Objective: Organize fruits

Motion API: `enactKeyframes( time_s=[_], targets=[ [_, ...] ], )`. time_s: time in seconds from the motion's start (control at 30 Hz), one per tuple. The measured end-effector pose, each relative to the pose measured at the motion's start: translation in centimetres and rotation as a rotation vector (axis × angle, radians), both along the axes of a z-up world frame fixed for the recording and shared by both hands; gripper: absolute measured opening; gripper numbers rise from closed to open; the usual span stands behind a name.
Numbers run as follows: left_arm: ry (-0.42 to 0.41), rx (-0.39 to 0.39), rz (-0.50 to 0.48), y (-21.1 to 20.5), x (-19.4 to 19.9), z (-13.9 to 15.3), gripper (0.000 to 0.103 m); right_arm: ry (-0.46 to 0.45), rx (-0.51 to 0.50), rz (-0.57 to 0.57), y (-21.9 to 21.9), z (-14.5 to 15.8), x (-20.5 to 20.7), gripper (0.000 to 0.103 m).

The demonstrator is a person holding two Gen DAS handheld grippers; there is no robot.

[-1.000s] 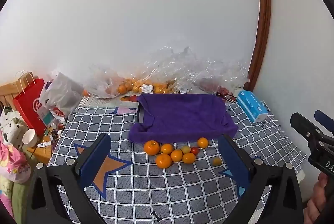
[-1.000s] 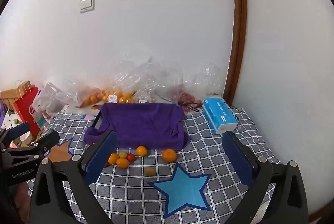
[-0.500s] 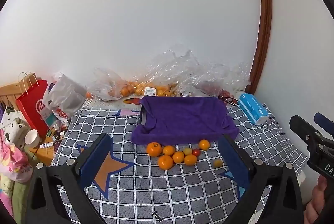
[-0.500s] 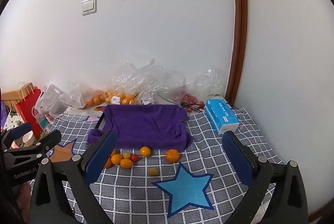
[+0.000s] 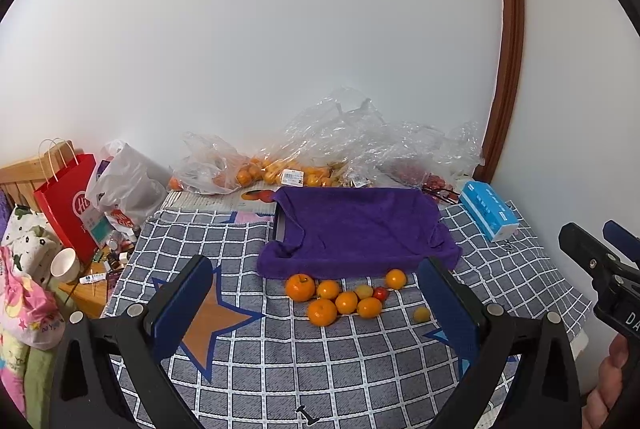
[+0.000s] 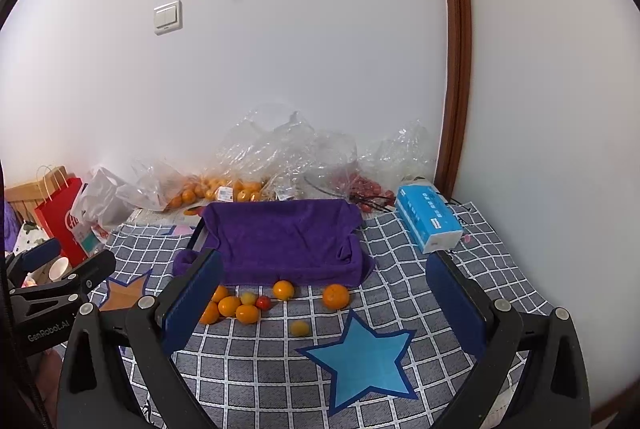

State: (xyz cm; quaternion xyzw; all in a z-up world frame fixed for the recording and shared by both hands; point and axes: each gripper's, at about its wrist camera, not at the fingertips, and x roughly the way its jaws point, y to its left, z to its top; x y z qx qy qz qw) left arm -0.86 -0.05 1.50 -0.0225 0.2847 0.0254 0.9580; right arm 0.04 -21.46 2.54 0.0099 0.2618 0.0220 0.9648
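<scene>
Several oranges (image 5: pixel 322 312) (image 6: pixel 335 296) lie loose on the chequered cloth, with a red tomato (image 5: pixel 380 294) (image 6: pixel 263 302) and small yellow fruits (image 5: pixel 421 314) (image 6: pixel 299 328) among them. Just behind them a purple towel (image 5: pixel 356 225) (image 6: pixel 280 233) covers a dark tray. My left gripper (image 5: pixel 316 269) hovers open in front of the fruit cluster, holding nothing. My right gripper (image 6: pixel 324 261) is open too, above the cloth before the fruits. Each gripper appears at the edge of the other's view, at the left (image 6: pixel 60 281) and the right (image 5: pixel 600 269).
Clear plastic bags of oranges (image 5: pixel 280 173) and red fruit (image 6: pixel 368 187) line the white wall. A blue tissue pack (image 5: pixel 488 215) (image 6: pixel 428 217) lies at the right. A red paper bag (image 5: pixel 68 205), a white bag and a cup (image 5: pixel 64 265) crowd the left edge.
Both views have shifted slightly, with the scene sitting a little lower in frame. The fruits and towel have not moved, and both grippers stay open.
</scene>
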Motion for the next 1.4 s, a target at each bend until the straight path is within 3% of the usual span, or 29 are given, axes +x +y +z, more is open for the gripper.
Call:
enactKeyframes(
  time_s=[1.4],
  targets=[
    [-0.012,0.003,0.010,0.31,-0.52,-0.30,0.103,-0.014,0.005,0.008,-0.18,0.49,-0.60,0.100]
  ],
)
